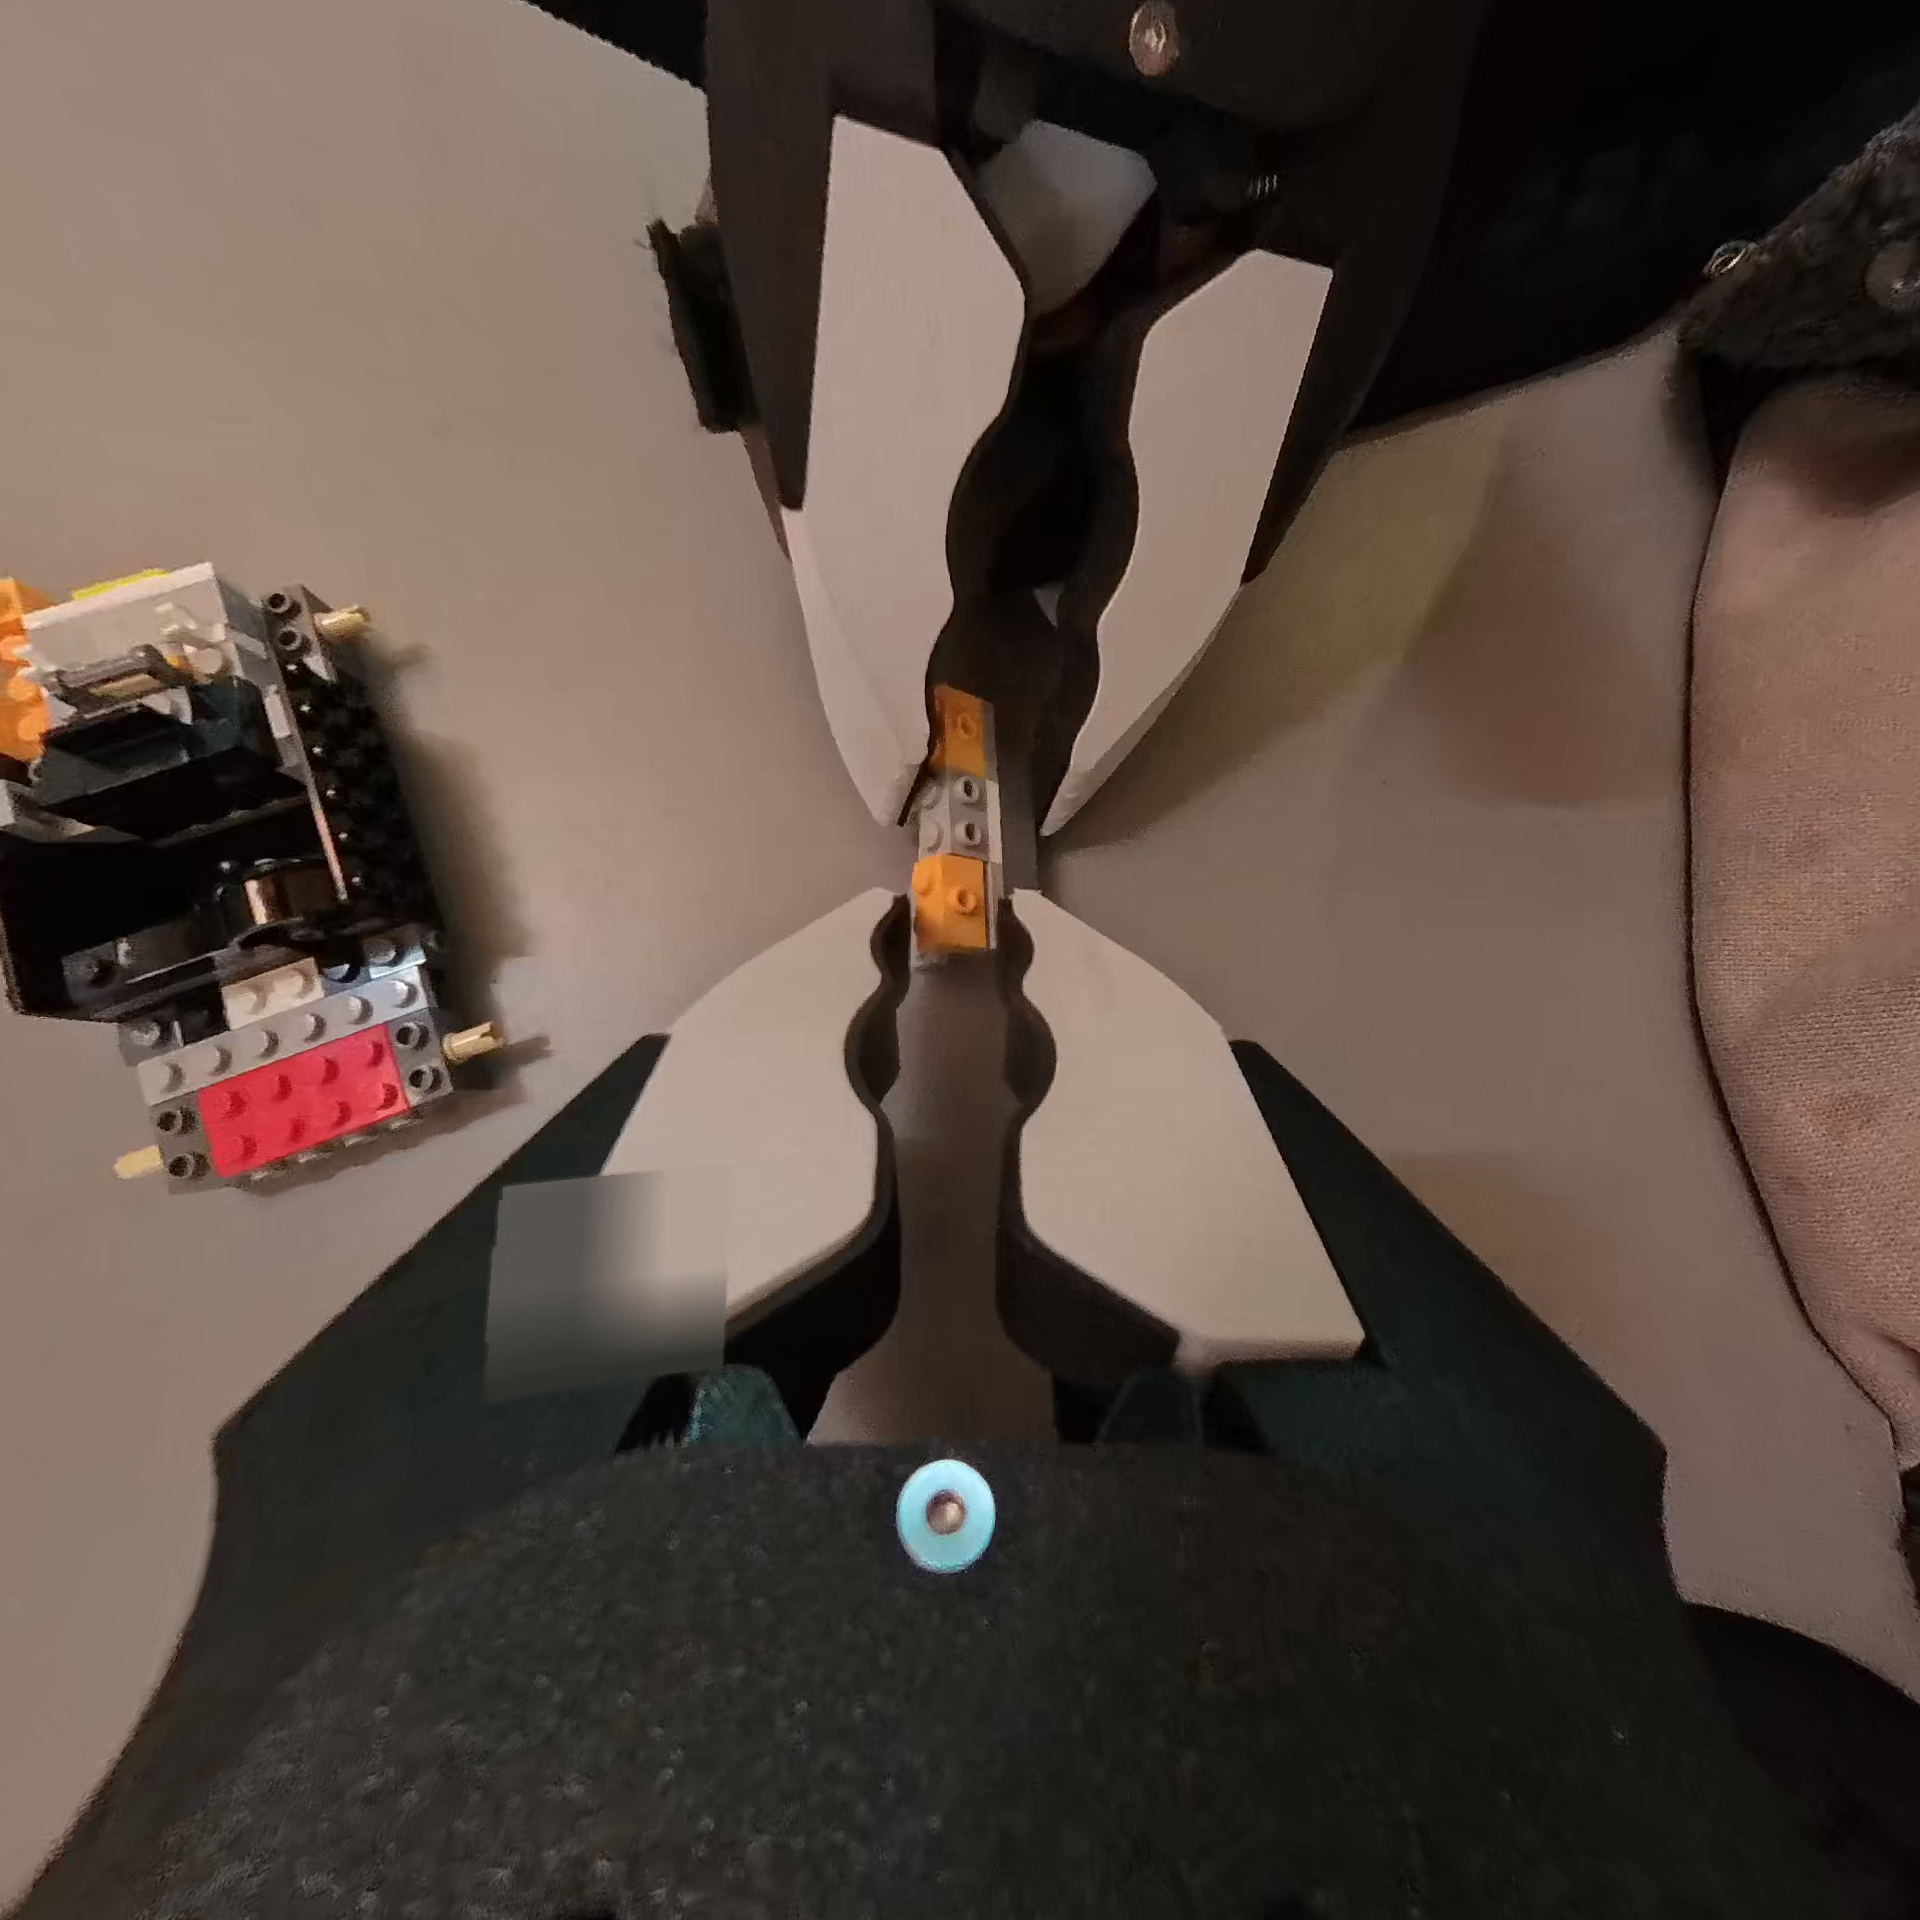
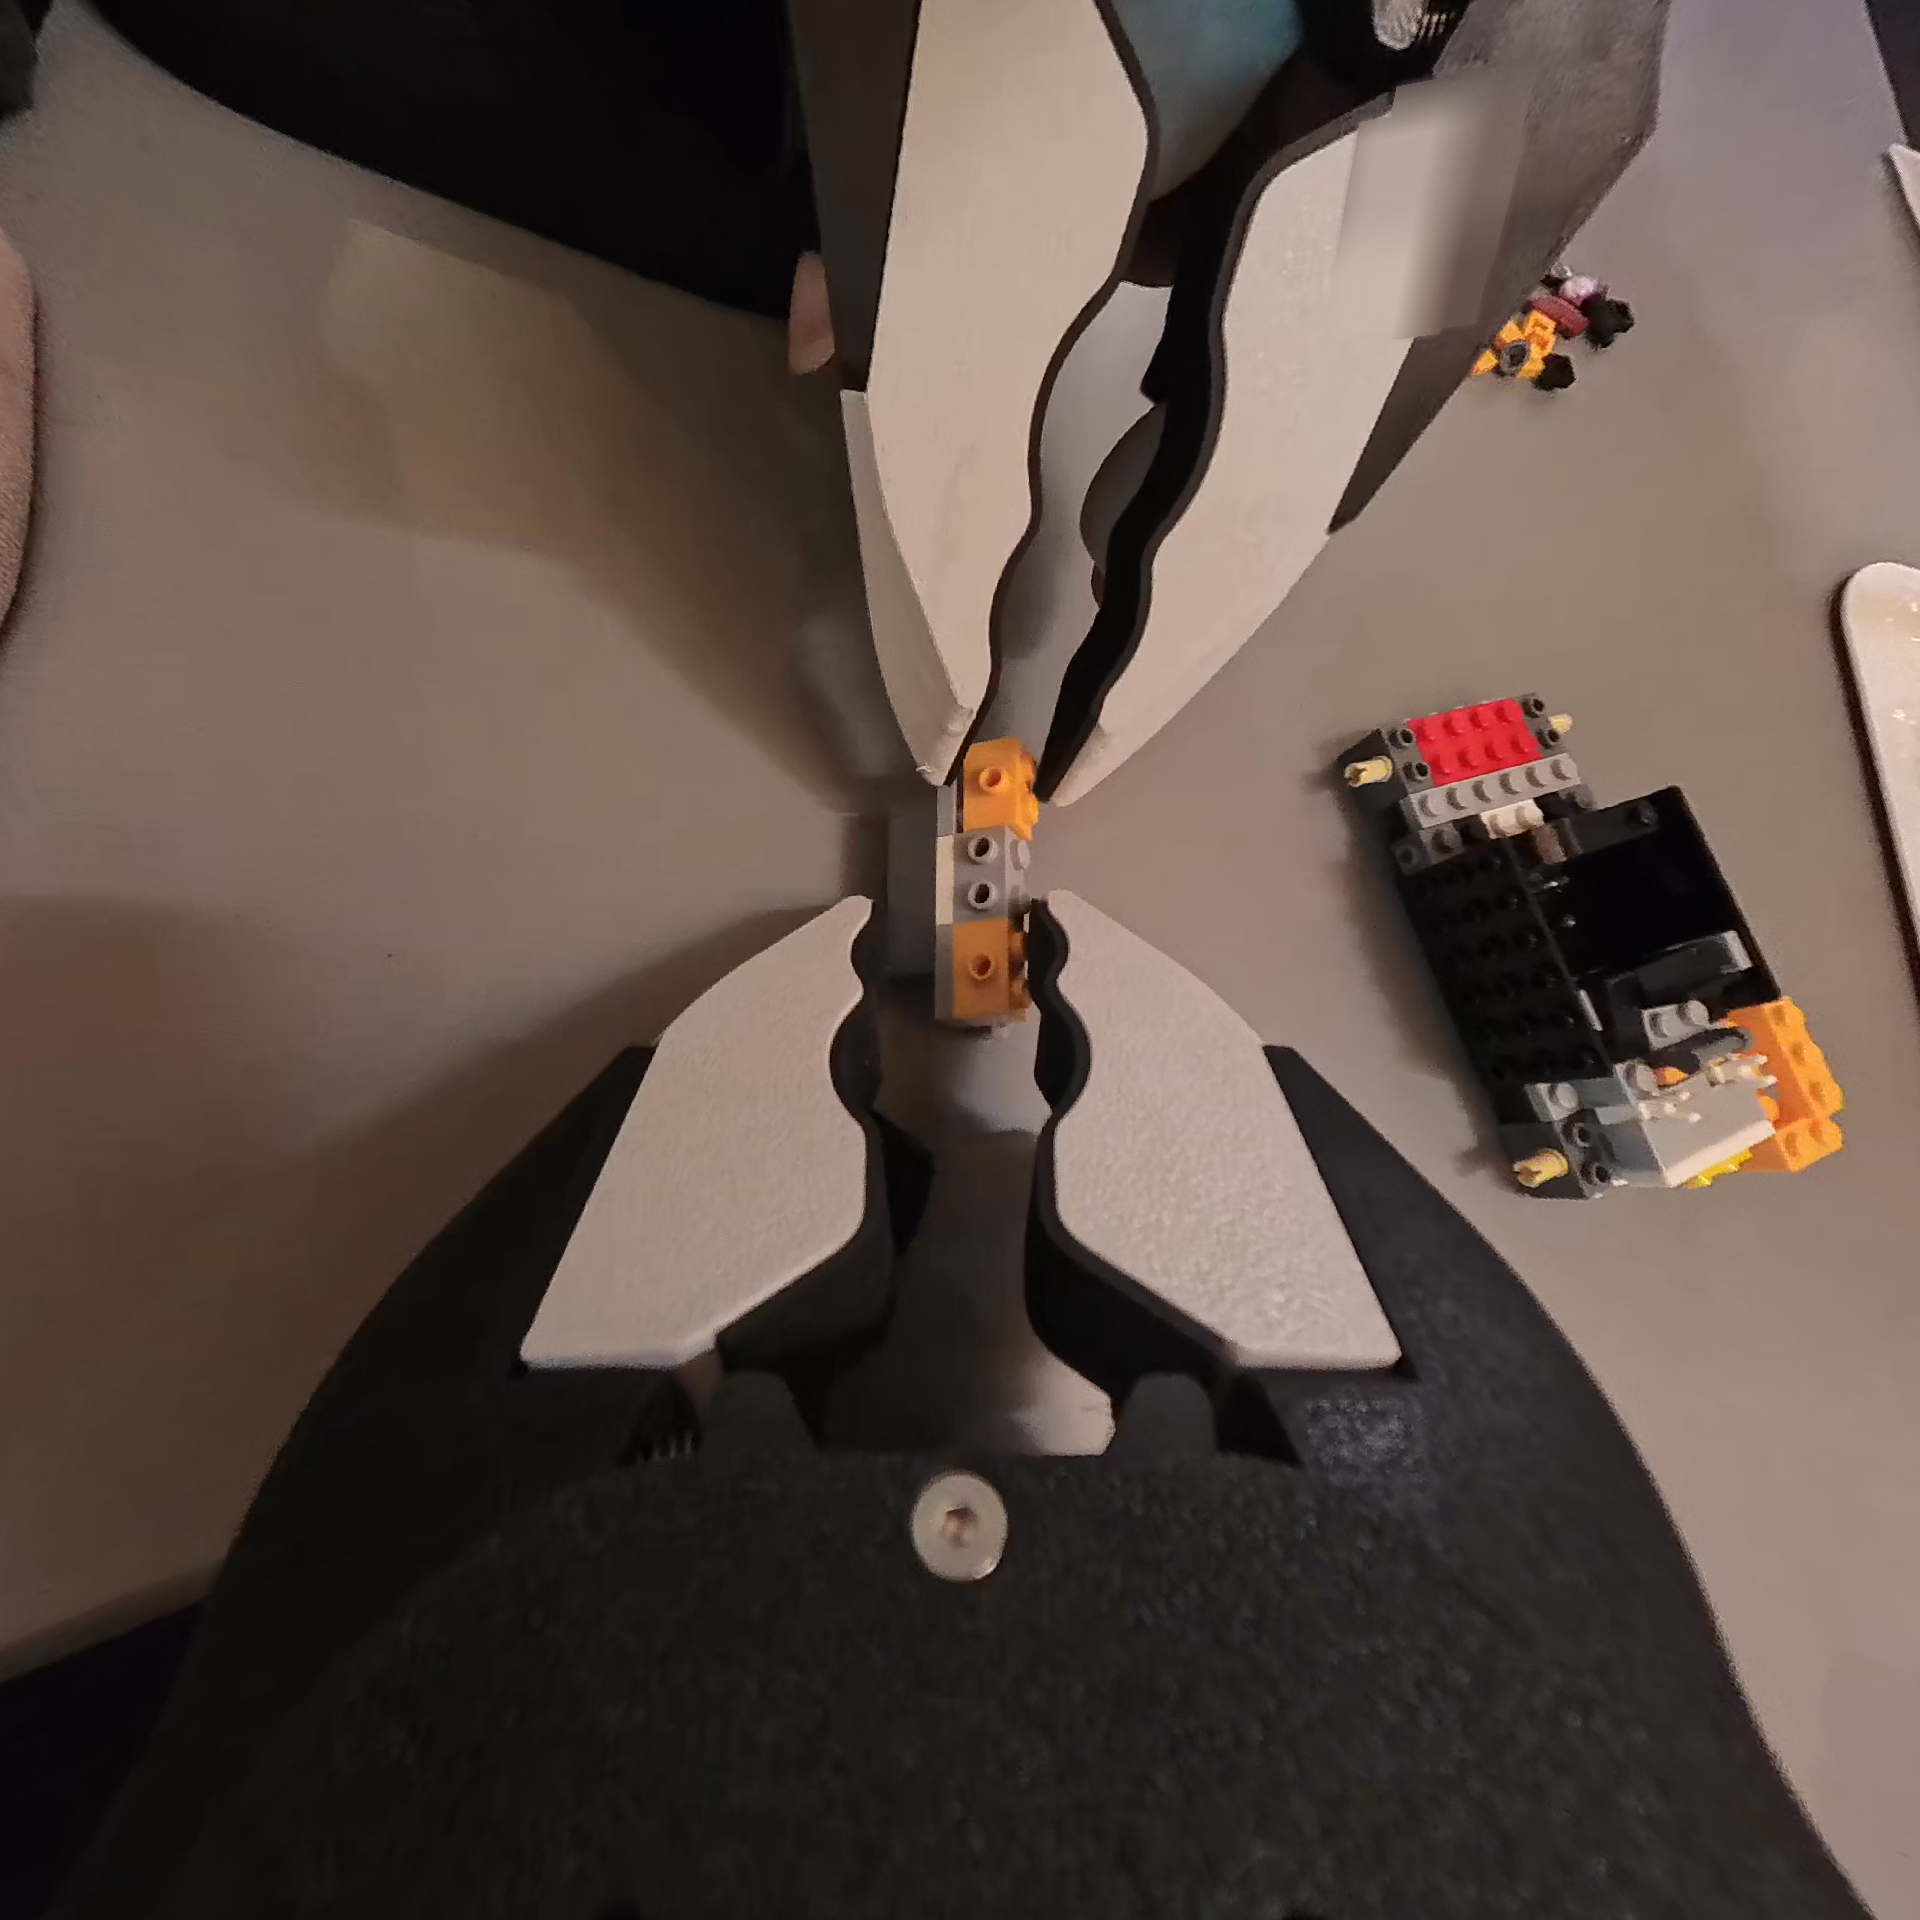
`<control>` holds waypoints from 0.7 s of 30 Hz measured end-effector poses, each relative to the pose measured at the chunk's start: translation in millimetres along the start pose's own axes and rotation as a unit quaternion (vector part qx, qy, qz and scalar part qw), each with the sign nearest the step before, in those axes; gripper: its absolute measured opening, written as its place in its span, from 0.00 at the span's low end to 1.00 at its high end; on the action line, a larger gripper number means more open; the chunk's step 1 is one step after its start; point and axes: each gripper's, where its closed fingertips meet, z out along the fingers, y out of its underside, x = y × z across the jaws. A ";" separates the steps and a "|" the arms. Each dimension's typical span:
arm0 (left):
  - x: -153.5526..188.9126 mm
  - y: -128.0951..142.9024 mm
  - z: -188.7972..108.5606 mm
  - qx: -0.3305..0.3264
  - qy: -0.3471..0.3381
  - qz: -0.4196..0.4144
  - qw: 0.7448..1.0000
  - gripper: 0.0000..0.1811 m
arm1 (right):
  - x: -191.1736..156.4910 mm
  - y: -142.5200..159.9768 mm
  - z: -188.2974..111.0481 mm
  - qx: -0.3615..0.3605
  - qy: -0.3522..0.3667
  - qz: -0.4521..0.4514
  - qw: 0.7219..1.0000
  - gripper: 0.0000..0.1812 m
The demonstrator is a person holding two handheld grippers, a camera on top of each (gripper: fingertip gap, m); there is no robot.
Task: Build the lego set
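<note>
A small sub-assembly [image 1: 961, 831], a grey plate with orange, grey and orange studded bricks in a row, hangs above the table between both grippers. My left gripper [image 1: 951, 909] is shut on its near orange end. My right gripper [image 1: 966, 805] comes in from the top of the left wrist view, shut on the far orange end. In the right wrist view the sub-assembly [image 2: 982, 894] sits between my right gripper [image 2: 956, 920] below and my left gripper [image 2: 1003, 779] above. The partly built black, grey and red vehicle [image 1: 260, 883] [image 2: 1590, 956] lies on the table, apart from both grippers.
The grey table [image 2: 416, 727] lies under everything. A few loose small pieces [image 2: 1548, 332] lie at the far right. A white flat object [image 2: 1886, 675] is at the right edge. A beige cloth [image 1: 1808, 831] and a dark sleeve [image 1: 1808, 239] are at the right. From either gripper's tips it is about 30 cm to the white flat object [image 2: 1886, 675].
</note>
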 end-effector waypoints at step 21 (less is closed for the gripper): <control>2.1 -5.8 2.9 0.018 -0.091 0.129 0.987 0.21 | 3.7 1.0 -0.9 0.012 -0.010 0.027 1.000 0.14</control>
